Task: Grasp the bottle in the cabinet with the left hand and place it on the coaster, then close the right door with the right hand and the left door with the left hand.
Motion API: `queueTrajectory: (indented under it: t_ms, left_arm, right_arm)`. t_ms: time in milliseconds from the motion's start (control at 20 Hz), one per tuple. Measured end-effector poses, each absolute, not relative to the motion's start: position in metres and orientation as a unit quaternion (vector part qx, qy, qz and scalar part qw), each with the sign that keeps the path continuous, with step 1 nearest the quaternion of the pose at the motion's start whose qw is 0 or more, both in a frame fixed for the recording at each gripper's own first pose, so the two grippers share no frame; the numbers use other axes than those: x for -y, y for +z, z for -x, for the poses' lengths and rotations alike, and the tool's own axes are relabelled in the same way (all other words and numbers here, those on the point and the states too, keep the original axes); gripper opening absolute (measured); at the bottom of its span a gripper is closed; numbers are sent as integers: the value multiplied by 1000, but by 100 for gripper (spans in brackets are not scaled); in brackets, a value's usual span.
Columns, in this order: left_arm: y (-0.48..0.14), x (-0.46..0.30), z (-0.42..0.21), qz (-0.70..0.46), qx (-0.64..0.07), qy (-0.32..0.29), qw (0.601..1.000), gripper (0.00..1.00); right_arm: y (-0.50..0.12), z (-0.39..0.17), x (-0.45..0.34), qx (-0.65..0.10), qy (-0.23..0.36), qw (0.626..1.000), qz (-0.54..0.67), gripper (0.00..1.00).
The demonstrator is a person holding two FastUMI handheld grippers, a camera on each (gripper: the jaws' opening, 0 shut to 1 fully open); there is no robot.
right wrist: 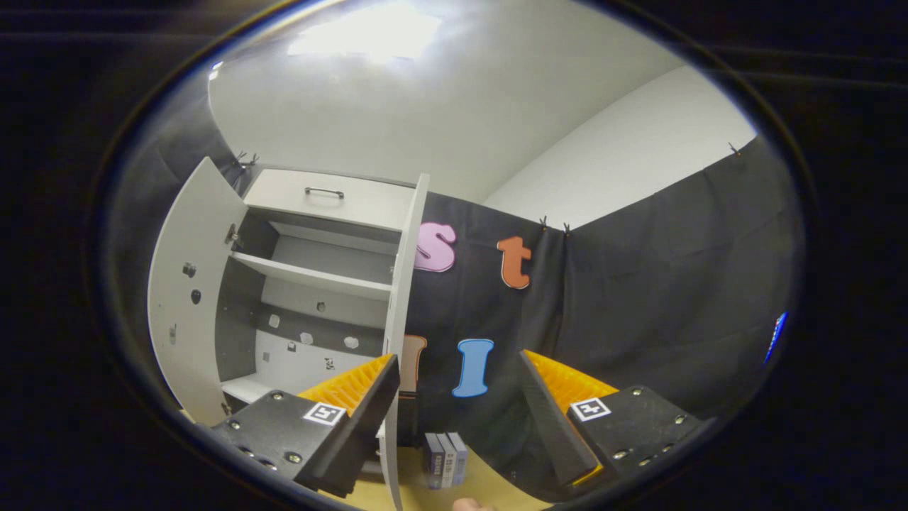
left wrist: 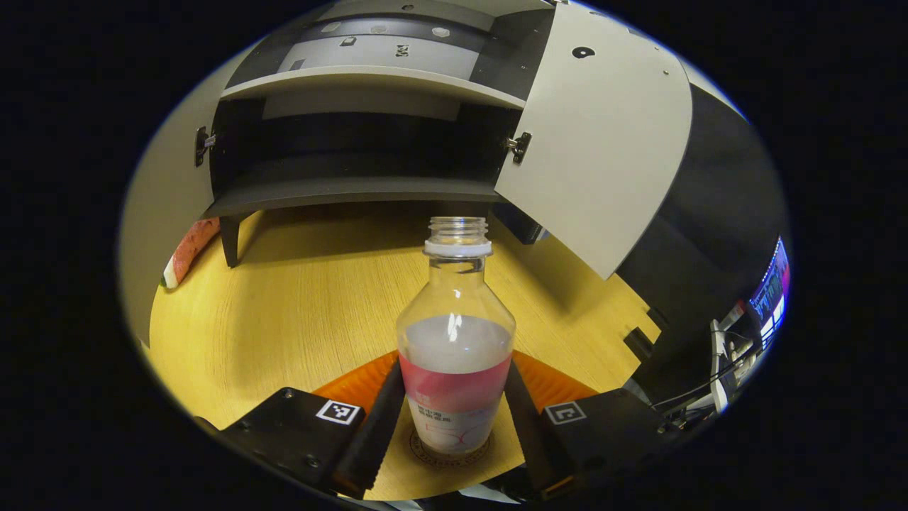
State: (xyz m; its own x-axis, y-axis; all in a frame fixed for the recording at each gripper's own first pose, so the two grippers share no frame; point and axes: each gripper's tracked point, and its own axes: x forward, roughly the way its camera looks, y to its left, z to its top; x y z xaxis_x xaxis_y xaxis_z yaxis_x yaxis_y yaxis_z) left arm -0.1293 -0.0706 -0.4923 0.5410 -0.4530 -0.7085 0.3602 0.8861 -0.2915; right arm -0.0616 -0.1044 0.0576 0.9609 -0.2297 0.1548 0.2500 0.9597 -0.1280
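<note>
On the coaster (left wrist: 448, 454) near the tabletop's (left wrist: 284, 312) front edge, the bottle (left wrist: 455, 341) stands upright between the left gripper's (left wrist: 450, 433) spread fingers, while the right gripper (right wrist: 457, 408) is open too.

Beyond my left fingers a yellow wood-grain counter (left wrist: 298, 305) runs forward into shadow. Far to their right a lit screen (left wrist: 773, 291) glows above some cables (left wrist: 716, 362). Ahead of my right fingers black cloth (right wrist: 638, 284) hangs as the booth's wall, clipped along its top edge. Above it rise pale walls (right wrist: 624, 156), and a bright patch of light (right wrist: 369, 32) lies on the ceiling overhead. A few small boxes (right wrist: 445, 460) stand between those fingers, against the cloth.
</note>
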Motion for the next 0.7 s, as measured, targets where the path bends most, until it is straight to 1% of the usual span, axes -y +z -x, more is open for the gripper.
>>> queueTrajectory:
  t_ms: [50, 100, 150, 200, 350, 400, 450, 500, 550, 600, 650, 700]
  left_arm:
    - [-495, 72, 130, 50, -418, -233, 877, 82]
    - [-498, 74, 131, 46, -417, -233, 877, 82]
    - [-501, 75, 133, 43, -415, -233, 878, 80]
    - [-502, 76, 133, 41, -412, -232, 880, 80]
    - [-504, 77, 133, 37, -400, -227, 887, 80]
    - [-503, 78, 132, 36, -391, -226, 891, 82]
    - [-503, 79, 134, 32, -392, -227, 891, 80]
    - [-503, 79, 138, 27, -390, -228, 892, 82]
    - [-502, 78, 140, 23, -388, -229, 892, 80]
    - [-502, 77, 144, 20, -390, -230, 892, 82]
    - [-501, 76, 147, 18, -389, -229, 892, 80]
    - [-500, 74, 150, 17, -390, -228, 892, 80]
  right_arm:
    - [58, 62, 105, 69, -121, 987, 77, 96]
    - [58, 63, 105, 69, -121, 987, 81, 99]
    - [59, 64, 105, 68, -121, 987, 86, 99]
    - [60, 65, 104, 70, -120, 986, 90, 96]
    - [62, 65, 103, 73, -119, 986, 96, 96]
    - [62, 64, 103, 73, -117, 986, 96, 96]
    - [62, 64, 102, 73, -116, 986, 96, 99]
    - [61, 62, 102, 73, -115, 986, 95, 96]
    - [61, 61, 100, 73, -112, 987, 94, 96]
    - [60, 60, 98, 73, -110, 987, 92, 99]
    - [60, 58, 97, 73, -107, 987, 91, 99]
    - [58, 56, 95, 73, -105, 988, 89, 99]
